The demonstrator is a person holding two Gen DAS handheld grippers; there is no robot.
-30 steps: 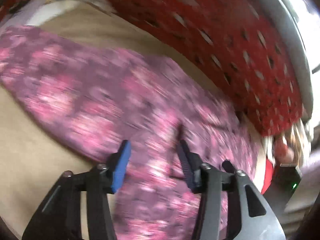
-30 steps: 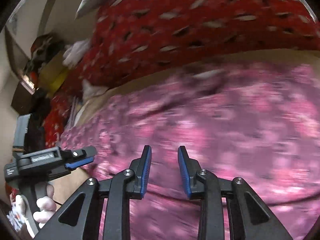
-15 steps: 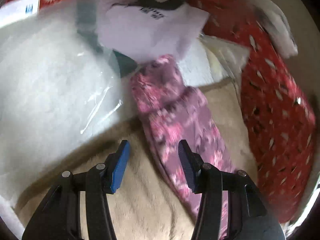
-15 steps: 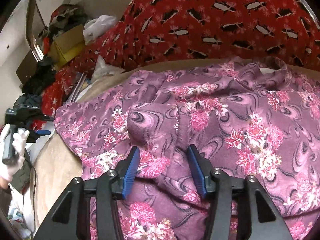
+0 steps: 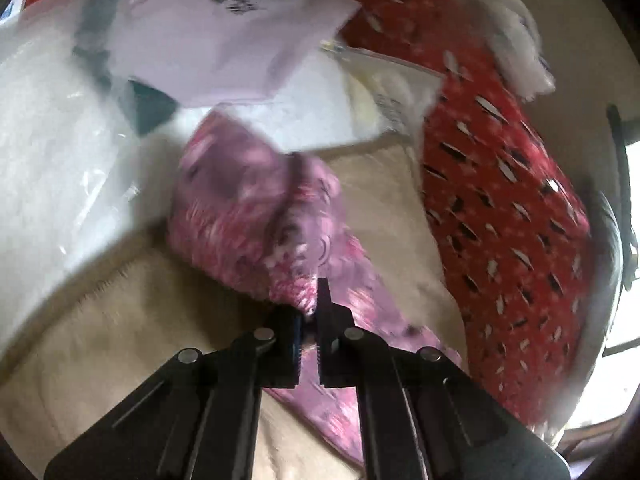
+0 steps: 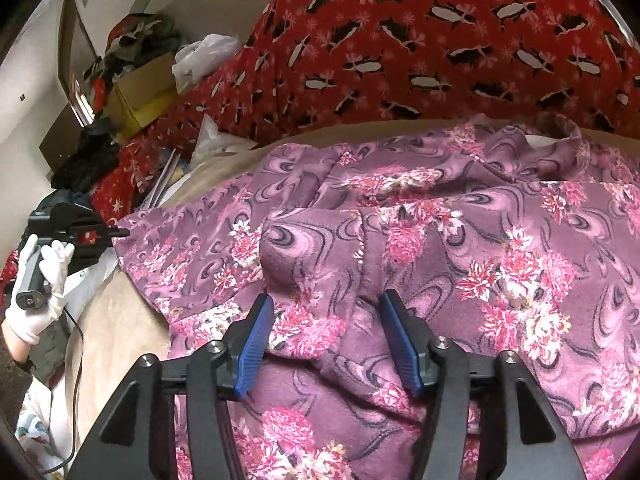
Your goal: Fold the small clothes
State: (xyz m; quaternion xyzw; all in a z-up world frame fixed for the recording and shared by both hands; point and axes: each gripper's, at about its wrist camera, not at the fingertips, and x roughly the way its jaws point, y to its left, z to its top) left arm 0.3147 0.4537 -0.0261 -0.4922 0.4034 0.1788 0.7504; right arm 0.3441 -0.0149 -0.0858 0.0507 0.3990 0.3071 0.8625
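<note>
A purple garment with pink flowers (image 6: 440, 248) lies spread and rumpled on a beige surface (image 6: 120, 320). My left gripper (image 5: 310, 312) is shut on the garment's narrow end (image 5: 260, 216), which lifts up in front of it. That gripper also shows at the far left of the right wrist view (image 6: 116, 233), held in a white-gloved hand at the garment's corner. My right gripper (image 6: 326, 312) is open just above the middle of the garment, with a raised fold (image 6: 320, 256) between its blue pads (image 6: 256, 340).
A red patterned blanket (image 6: 440, 40) lies behind the garment. White plastic bags (image 5: 60, 140) and a white printed cloth (image 5: 224, 32) are piled beyond the left gripper. A cardboard box (image 6: 140, 92) and clutter sit at the far left.
My left gripper has closed on the garment's narrow end and lifted it. My right gripper has stayed open over the fold, barely moving.
</note>
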